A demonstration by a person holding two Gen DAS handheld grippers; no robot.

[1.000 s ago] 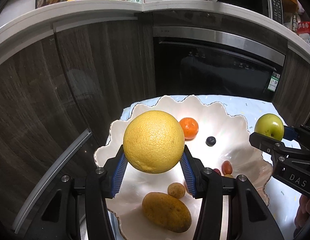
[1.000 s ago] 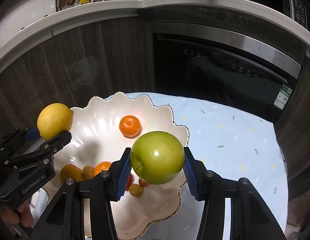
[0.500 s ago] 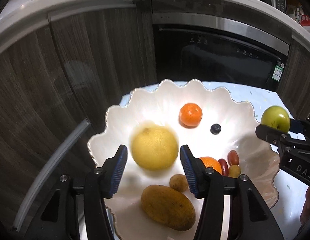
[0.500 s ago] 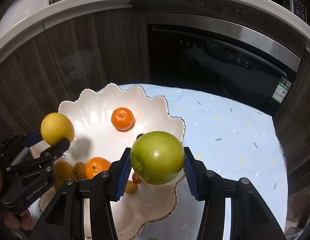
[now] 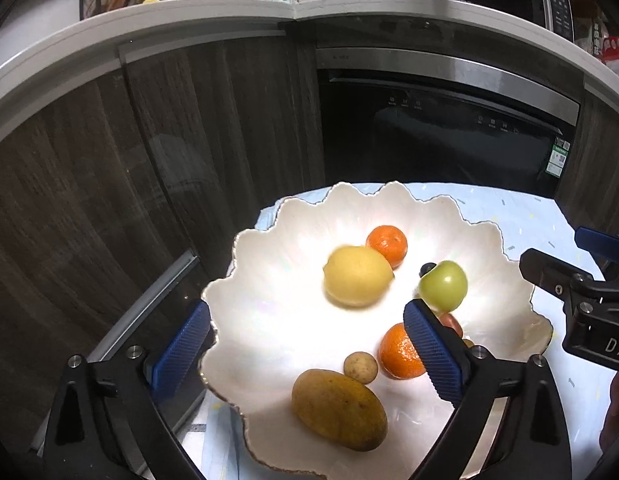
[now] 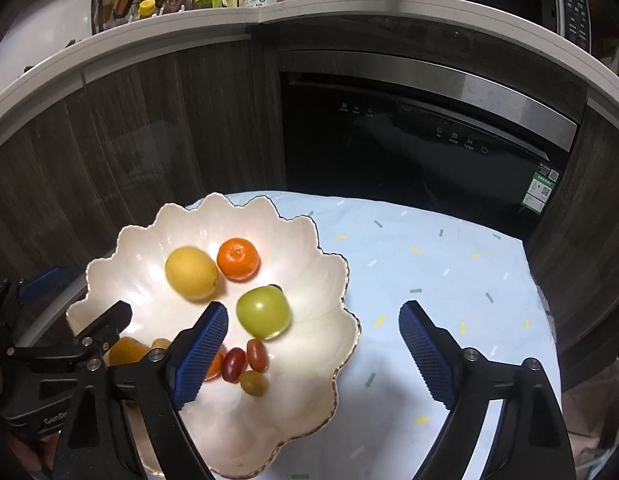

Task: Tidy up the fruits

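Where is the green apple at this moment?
The green apple lies in the white scalloped bowl, right of the big yellow citrus and below the mandarin in the right wrist view.

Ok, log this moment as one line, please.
left gripper: open, just released | right gripper: open, just released | yellow citrus, green apple: in bowl

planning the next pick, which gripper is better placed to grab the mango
Left. Both grippers' jaws have just been opening and hold nothing. The mango lies between the left gripper's fingers in its view; the right gripper hangs over the bowl's opposite rim and the cloth.
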